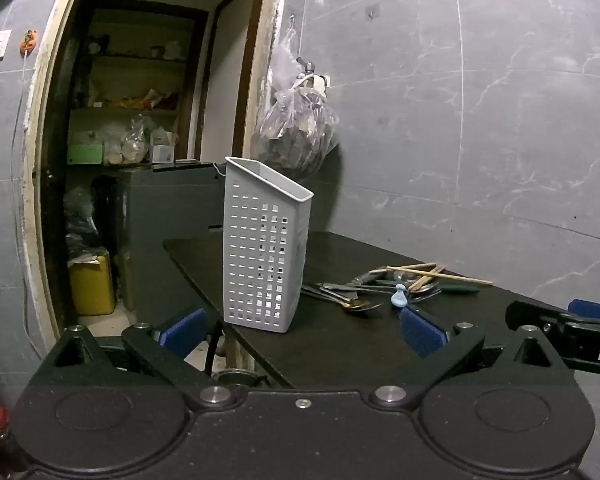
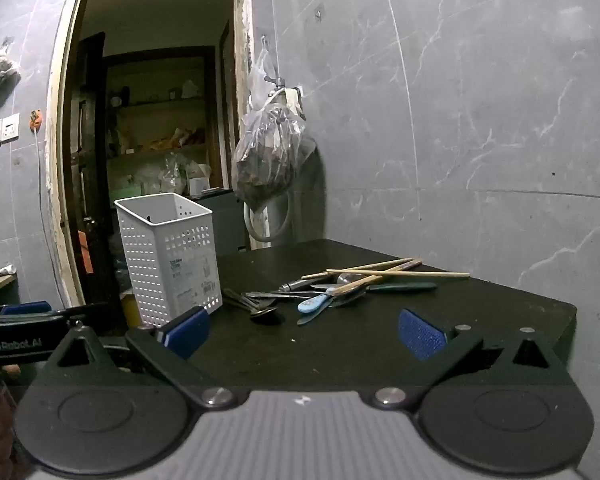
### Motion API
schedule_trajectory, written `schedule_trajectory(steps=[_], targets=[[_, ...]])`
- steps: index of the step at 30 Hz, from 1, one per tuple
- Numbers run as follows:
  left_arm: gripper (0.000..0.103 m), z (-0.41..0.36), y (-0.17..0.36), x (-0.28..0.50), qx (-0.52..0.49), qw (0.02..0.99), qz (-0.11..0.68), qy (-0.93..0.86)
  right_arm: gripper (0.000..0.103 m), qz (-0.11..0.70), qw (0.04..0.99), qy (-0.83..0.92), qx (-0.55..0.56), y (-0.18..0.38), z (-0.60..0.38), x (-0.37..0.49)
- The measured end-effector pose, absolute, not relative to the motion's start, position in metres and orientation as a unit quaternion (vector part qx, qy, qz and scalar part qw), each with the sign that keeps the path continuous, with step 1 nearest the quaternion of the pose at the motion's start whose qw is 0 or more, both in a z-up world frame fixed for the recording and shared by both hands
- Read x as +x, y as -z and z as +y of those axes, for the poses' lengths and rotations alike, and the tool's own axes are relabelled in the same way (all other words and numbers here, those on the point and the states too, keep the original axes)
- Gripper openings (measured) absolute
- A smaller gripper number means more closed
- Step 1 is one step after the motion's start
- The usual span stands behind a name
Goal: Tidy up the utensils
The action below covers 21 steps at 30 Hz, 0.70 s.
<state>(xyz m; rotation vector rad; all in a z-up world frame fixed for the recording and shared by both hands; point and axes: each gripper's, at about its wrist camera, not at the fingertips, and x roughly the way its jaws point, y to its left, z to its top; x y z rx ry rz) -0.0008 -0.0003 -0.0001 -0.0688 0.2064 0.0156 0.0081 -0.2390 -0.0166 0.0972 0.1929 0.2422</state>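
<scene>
Counter (image 2: 380, 344), black, set against grey marble-look wall tiles, doorway to a storeroom behind. White perforated holder (image 2: 172, 256) stands upright near the counter's left edge; nothing visible sticking out of it, looks empty from the right wrist view. Utensil pile (image 2: 324, 288) lies loose just right of the holder, near but not touching it as far as I can tell: wooden chopsticks (image 2: 396, 272) crossed on top, metal spoons (image 2: 260, 304) and forks under them, a green-handled piece (image 2: 404, 287), a small light-blue spoon (image 2: 314, 303). Plastic bag (image 2: 272, 152) hangs on the wall hook above, not part of the job.

Left tool (image 1: 300, 330): blue pads wide apart, nothing between them, hovering short of the holder. Right tool (image 2: 302, 334): pads wide apart too, empty, aimed at the pile from the near side.

Progress: judged at the start. No utensil sorted yet, whole pile left to move into the holder.
</scene>
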Motion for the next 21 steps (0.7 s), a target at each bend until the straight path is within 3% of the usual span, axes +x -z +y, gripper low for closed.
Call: schedule_trajectory(steps=[21], targets=[[0.102, -0.002, 0.001, 0.006, -0.034, 0.993, 0.115, -0.009, 0.103, 0.100, 0.986, -0.119, 0.053, 0.017, -0.238, 0.009]])
